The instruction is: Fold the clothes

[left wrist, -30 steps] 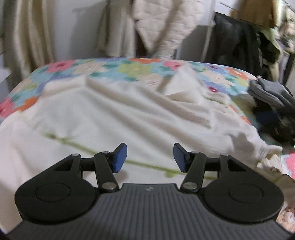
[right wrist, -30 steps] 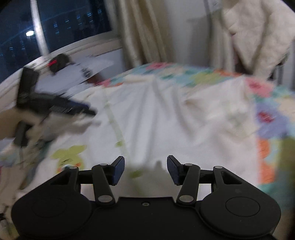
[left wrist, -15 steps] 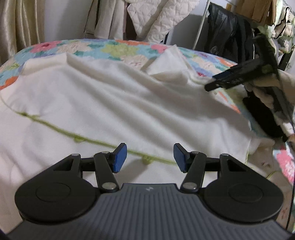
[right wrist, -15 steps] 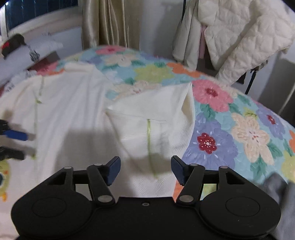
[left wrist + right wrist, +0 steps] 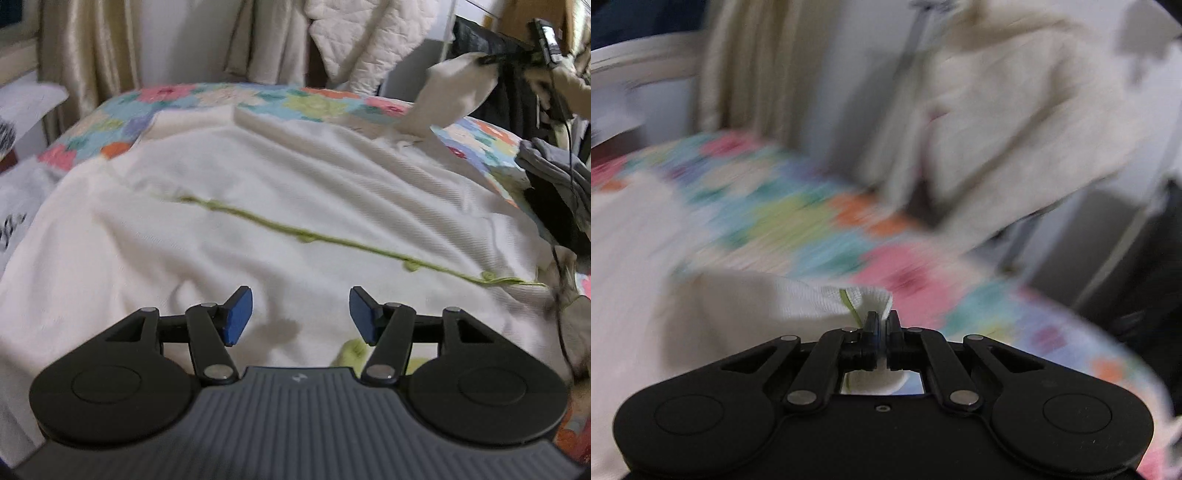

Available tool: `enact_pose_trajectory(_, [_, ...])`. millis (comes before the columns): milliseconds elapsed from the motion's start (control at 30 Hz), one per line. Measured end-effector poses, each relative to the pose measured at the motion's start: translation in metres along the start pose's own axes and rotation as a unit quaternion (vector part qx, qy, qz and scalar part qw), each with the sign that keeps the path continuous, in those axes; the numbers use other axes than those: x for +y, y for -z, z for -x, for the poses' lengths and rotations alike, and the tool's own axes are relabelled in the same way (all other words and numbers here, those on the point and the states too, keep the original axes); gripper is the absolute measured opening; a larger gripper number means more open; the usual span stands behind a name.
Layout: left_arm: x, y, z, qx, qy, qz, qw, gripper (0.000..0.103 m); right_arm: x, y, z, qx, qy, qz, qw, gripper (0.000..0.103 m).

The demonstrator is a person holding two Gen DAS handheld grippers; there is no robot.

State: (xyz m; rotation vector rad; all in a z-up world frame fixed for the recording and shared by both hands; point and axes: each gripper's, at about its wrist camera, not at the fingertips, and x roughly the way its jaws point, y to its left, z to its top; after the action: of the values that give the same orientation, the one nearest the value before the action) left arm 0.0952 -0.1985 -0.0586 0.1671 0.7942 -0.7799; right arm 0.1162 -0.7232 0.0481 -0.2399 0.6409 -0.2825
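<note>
Over blurred floral bedspread (image 5: pixel 798 221), right hand-held gripper (image 5: pixel 881 321) clamped on cream garment (image 5: pixel 812 306), left hand-held gripper (image 5: pixel 295 314) opening, empty.

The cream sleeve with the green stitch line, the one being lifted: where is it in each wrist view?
Left wrist: the cream sleeve hangs at upper right, lifted off the bed by the right gripper.
Right wrist: the same sleeve, centre, its cuff pinched between the shut jaws.
Shared landmark: the floral bedspread.

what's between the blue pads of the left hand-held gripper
Only cream garment lying beneath the open left hand-held gripper; nothing is pinched, as the left wrist view shows.
</note>
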Motion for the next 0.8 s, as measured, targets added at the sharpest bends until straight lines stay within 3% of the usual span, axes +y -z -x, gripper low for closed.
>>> enact_pose_trajectory(100, [0.014,0.005,-0.011,0.012,-0.005,0.035,0.9993,0.058,-0.053,-0.023,0.006,-0.023,0.065,-0.041,0.997,0.003])
enact_pose_trajectory(167, [0.018,0.006,-0.017,0.012,-0.010,0.052,0.9986,0.058,-0.081,-0.029,-0.008,-0.003,0.093,-0.070,0.993,0.004])
enact_pose_trajectory(267, [0.019,0.005,-0.017,0.003,-0.014,0.059,0.9982,0.058,-0.106,-0.023,-0.033,0.035,0.103,-0.133,0.985,0.027])
enact_pose_trajectory(300, [0.018,0.004,-0.016,-0.001,-0.016,0.059,0.9981,0.058,-0.108,-0.017,-0.037,0.043,0.101,-0.161,0.981,0.045])
enact_pose_trajectory(333, [0.018,0.002,-0.013,-0.006,-0.018,0.058,0.9981,0.058,-0.107,-0.008,-0.038,0.047,0.092,-0.190,0.976,0.049])
enact_pose_trajectory(467, [0.013,-0.006,-0.001,-0.031,-0.024,0.053,0.9978,0.058,-0.078,0.027,-0.031,0.051,0.015,-0.226,0.973,0.049])
enact_pose_trajectory(533, [0.005,-0.010,0.006,-0.045,-0.023,0.046,0.9976,0.058,-0.054,0.041,-0.022,0.082,-0.037,-0.223,0.971,0.051])
enact_pose_trajectory(667, [-0.021,-0.013,0.017,-0.069,-0.015,0.011,0.9975,0.059,-0.006,0.079,0.003,0.163,-0.140,-0.260,0.941,0.051])
enact_pose_trajectory(733, [-0.042,-0.014,0.025,-0.076,-0.036,-0.039,0.9957,0.059,0.024,0.100,0.030,0.188,-0.189,-0.259,0.928,0.052])
enact_pose_trajectory(800, [-0.062,-0.015,0.034,-0.081,-0.077,-0.103,0.9884,0.059,0.053,0.117,0.061,0.203,-0.225,-0.244,0.921,0.052])
